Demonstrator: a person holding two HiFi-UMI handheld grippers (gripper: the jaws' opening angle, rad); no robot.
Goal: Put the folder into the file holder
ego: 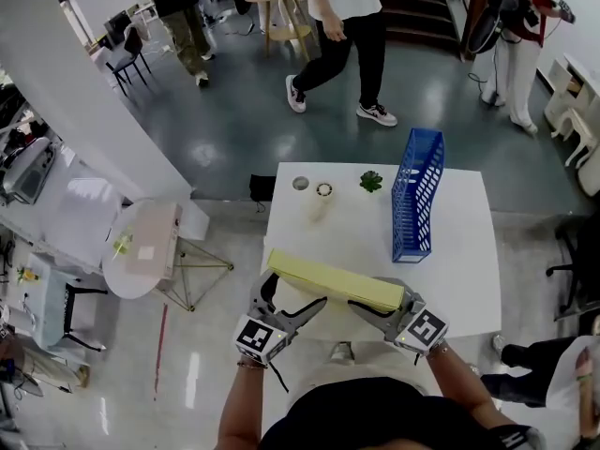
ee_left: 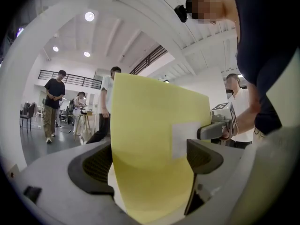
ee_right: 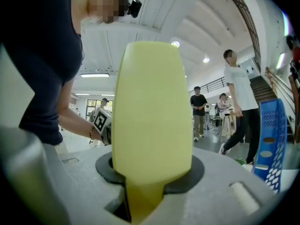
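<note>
The yellow folder (ego: 337, 284) hangs level over the near part of the white table (ego: 469, 251), one gripper at each end. My left gripper (ego: 292, 300) has its jaws wide around the left end; in the left gripper view the folder (ee_left: 154, 139), with a white label, fills the gap from pad to pad. My right gripper (ego: 375, 300) pinches the right end, and the folder (ee_right: 150, 111) rises end-on out of its narrow slot. The blue file holder (ego: 417, 195) stands upright at the table's right, beyond the folder, and shows as the file holder (ee_right: 272, 139) in the right gripper view.
A small green plant (ego: 371, 181), a round roll (ego: 323, 190) and a grey disc (ego: 300, 183) sit along the table's far edge. A round side table (ego: 141, 251) stands to the left. Several people stand or walk on the floor beyond.
</note>
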